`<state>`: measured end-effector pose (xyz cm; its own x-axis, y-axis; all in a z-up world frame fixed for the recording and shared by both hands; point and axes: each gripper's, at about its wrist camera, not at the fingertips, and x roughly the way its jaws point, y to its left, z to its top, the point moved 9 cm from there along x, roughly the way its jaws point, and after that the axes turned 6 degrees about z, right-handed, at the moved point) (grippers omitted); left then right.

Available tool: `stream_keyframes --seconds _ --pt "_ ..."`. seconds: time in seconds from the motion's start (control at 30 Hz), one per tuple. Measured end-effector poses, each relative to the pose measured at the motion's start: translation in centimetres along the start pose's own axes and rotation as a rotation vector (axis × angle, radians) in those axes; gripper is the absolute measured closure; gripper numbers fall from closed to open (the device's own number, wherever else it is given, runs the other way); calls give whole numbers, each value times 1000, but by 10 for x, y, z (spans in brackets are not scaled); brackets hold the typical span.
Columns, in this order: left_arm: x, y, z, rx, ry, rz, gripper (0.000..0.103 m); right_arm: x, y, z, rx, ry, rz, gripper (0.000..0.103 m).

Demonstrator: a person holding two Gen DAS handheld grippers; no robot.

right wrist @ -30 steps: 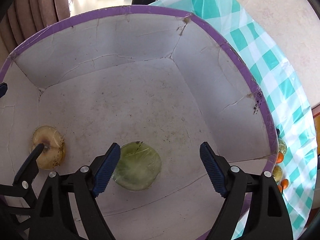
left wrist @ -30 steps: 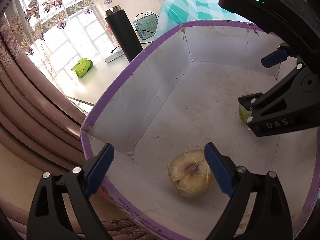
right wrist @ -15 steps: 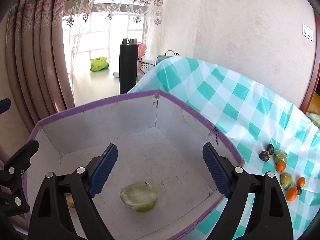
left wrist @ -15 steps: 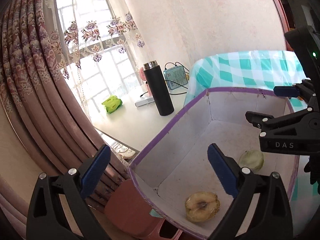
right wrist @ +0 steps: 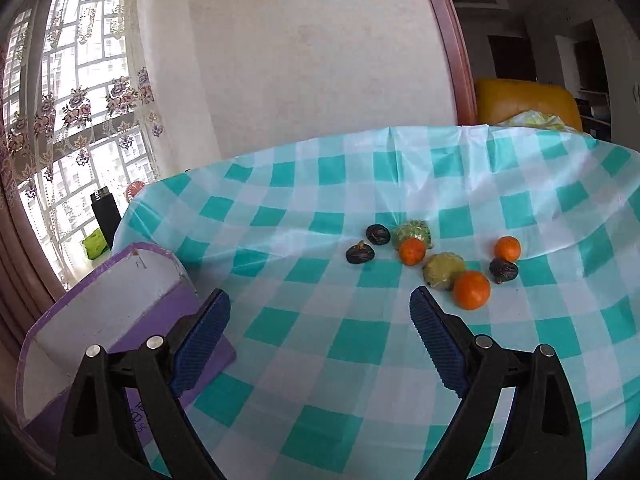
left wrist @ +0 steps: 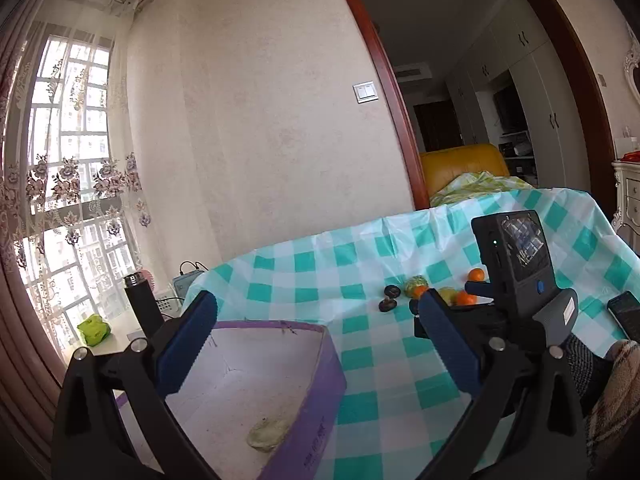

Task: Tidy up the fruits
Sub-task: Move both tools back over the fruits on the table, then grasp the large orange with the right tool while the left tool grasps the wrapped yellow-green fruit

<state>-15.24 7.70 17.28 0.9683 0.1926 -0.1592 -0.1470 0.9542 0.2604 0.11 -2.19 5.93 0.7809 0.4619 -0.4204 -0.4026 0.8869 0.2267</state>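
A purple-rimmed box (left wrist: 320,364) stands at the table's left edge; a pale green wrapped fruit (left wrist: 268,432) lies inside it. The box also shows in the right wrist view (right wrist: 120,304). A cluster of fruit lies on the checked tablecloth (right wrist: 360,340): oranges (right wrist: 472,290), dark fruits (right wrist: 360,254) and net-wrapped green fruits (right wrist: 442,270). My left gripper (left wrist: 316,336) is open and empty above the box's near side. My right gripper (right wrist: 320,340) is open and empty over the cloth, short of the fruit; it shows in the left wrist view (left wrist: 516,280).
A black flask (left wrist: 140,304) and a green packet (left wrist: 94,328) stand on the windowsill desk behind the box. A phone (left wrist: 626,314) lies at the table's right. A doorway and yellow chair (left wrist: 460,168) are beyond the table.
Both grippers have lifted out of the box and swung right and up toward the table; the fruit cluster has come into view. The yellow fruit in the box is now hidden.
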Motion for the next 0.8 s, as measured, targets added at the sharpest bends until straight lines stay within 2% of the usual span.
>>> stream_keyframes --seconds 0.07,0.17,0.23,0.3,0.33,0.43,0.53,0.6,0.67,0.8 --pt "20 -37 -9 -35 61 -118 2 8 -43 -16 22 73 -98 15" --pt "64 -82 -34 -116 201 -254 2 16 -106 -39 84 153 -215 15" --pt "99 -104 -59 -163 298 -280 2 17 -140 -51 160 188 -258 15" --pt "134 -118 -84 -179 373 -258 2 11 -163 -57 277 192 -230 15" --pt "151 -123 -95 -178 402 -238 2 8 -169 -57 292 183 -234 15" --pt "192 -131 -120 -210 486 -213 2 11 -179 -57 311 203 -240 15" --pt "219 -133 -131 -244 514 -202 2 21 -185 -57 323 226 -261 15" --pt "228 -132 -136 -281 537 -214 2 33 -176 -52 255 242 -257 15" --pt "229 -127 -133 -342 525 -239 2 47 -162 -44 158 250 -251 15" --pt "228 -119 -139 -431 537 -285 2 81 -140 -31 42 270 -207 24"
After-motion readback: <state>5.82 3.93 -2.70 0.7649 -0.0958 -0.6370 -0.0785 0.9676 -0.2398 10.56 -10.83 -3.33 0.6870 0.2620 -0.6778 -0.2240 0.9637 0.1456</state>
